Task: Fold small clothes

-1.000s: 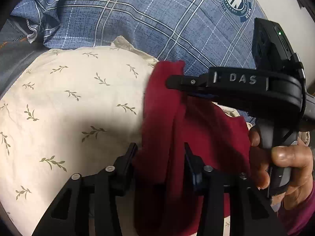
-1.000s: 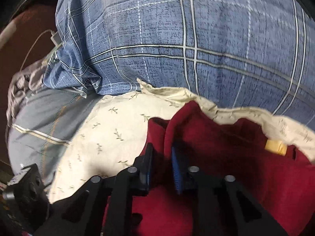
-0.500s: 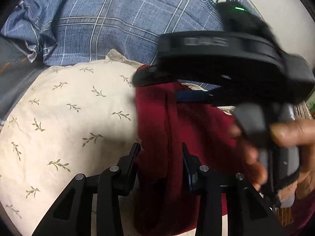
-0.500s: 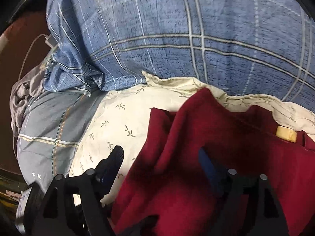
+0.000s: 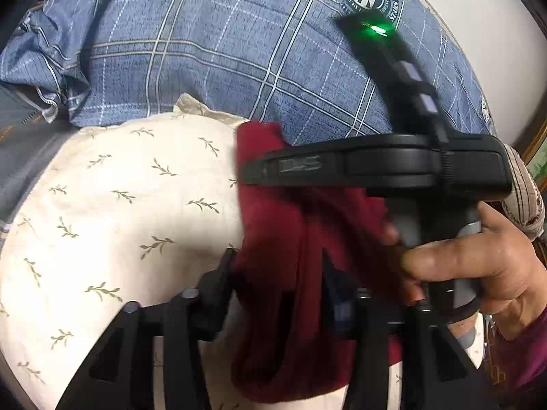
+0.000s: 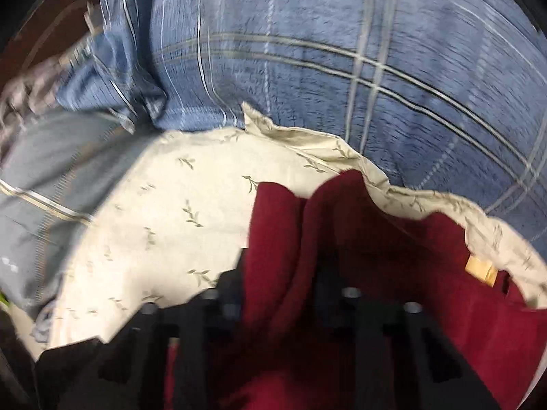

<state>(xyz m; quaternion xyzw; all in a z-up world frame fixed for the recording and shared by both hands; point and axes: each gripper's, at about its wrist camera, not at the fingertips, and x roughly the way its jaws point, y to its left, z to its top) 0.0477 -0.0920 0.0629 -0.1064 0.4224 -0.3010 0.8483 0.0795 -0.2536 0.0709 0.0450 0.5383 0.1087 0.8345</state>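
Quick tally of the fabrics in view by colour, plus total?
Dark red: 1, the garment between both grippers' jaws.
Cream with leaf print: 1, the pillow under it.
Blue plaid: 1, the bedding behind.
Grey: 1, the sheet on the left.
Total: 4

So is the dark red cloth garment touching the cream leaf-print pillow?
Touching. The left wrist view shows the dark red cloth garment lying directly on the cream leaf-print pillow, no gap between them.

Both wrist views close, angled down, sharing red garment (image 5: pixel 273 307)
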